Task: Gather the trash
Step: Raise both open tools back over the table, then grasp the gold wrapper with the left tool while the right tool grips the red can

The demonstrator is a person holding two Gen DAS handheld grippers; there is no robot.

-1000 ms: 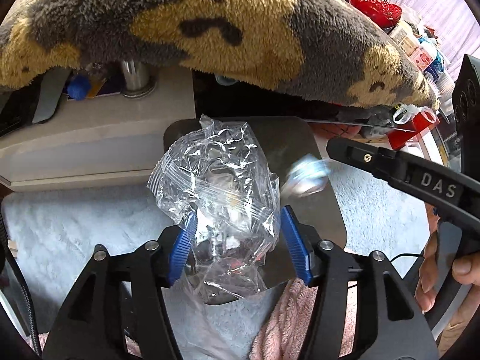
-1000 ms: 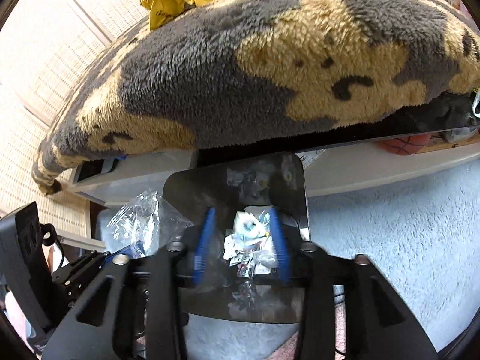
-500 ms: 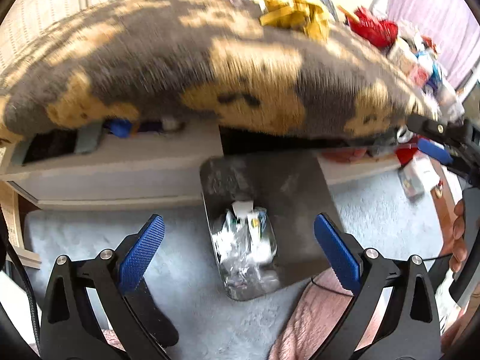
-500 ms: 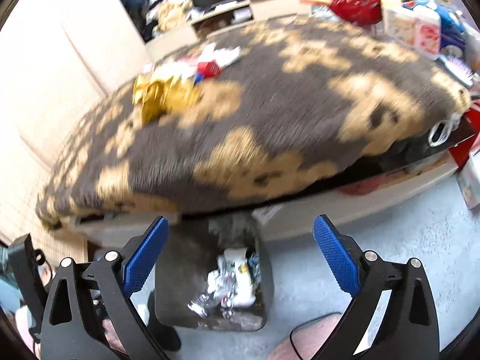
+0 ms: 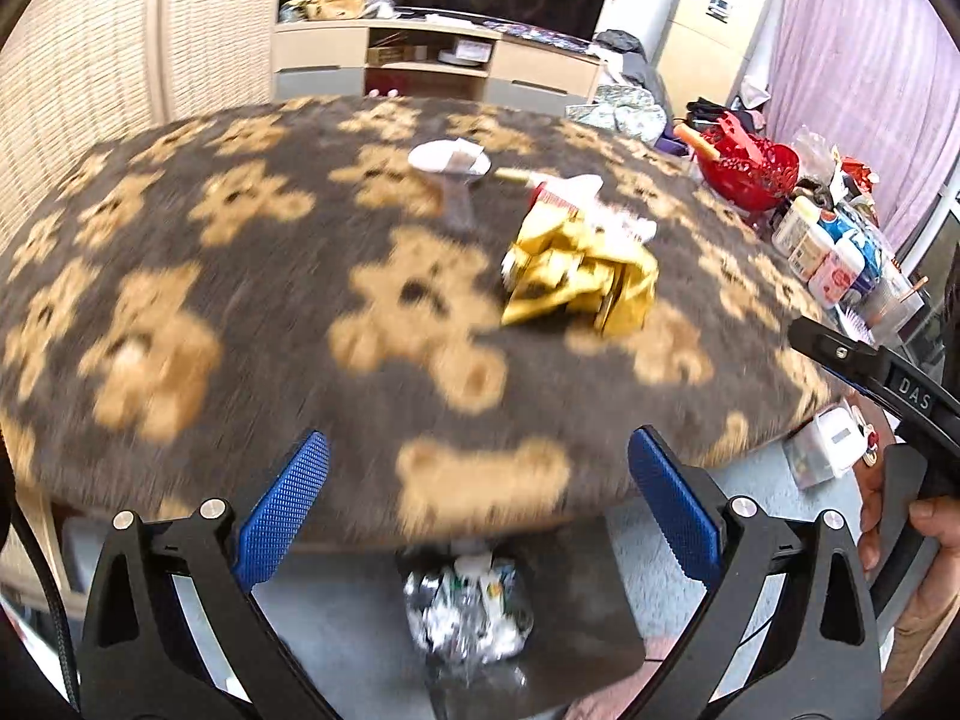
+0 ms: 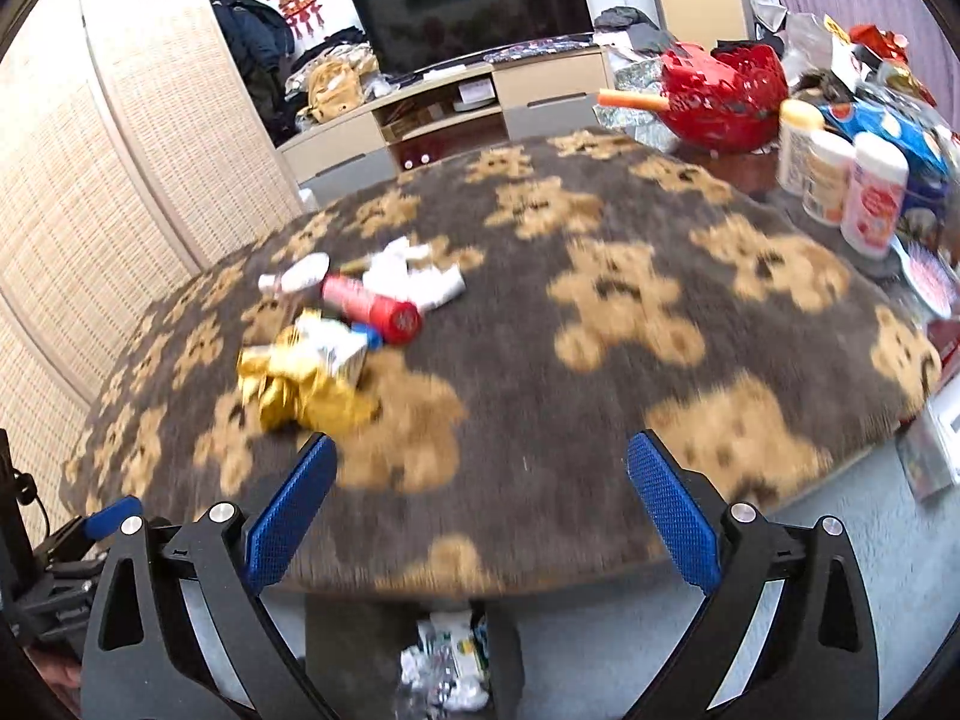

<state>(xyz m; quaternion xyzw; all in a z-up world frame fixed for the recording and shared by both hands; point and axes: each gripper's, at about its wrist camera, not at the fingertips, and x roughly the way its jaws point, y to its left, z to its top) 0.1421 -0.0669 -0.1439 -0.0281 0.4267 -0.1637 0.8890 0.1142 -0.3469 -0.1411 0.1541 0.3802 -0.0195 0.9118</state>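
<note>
Both grippers stood spread wide and empty above the bear-print blanket (image 6: pixel 600 324), the left gripper (image 5: pixel 478 510) and the right gripper (image 6: pixel 480 507) each holding nothing between its blue pads. Just below the blanket's near edge, on the floor, sat the dark bin (image 5: pixel 600 606), with crumpled clear plastic and scraps of paper (image 5: pixel 465 606) piled inside it; it appeared to have been placed there so that litter could be dropped straight down from the blanket's edge. On the blanket, left of its middle in the right-hand camera's view, lay the rest of the trash: a crumpled gold wrapper (image 6: pixel 300 387), a red tube (image 6: pixel 375 306) touching it on the far side, and wads of white paper (image 6: pixel 414 276) just beyond. A red bowl (image 6: pixel 723 99) and white bottles (image 6: pixel 840 180) stood off the blanket's far right corner and looked like household goods, not litter. With their jaws apart and pointed at the blanket, the grippers seemed readied for the next pick, likely the gold wrapper, nearest the blanket's near edge.
</note>
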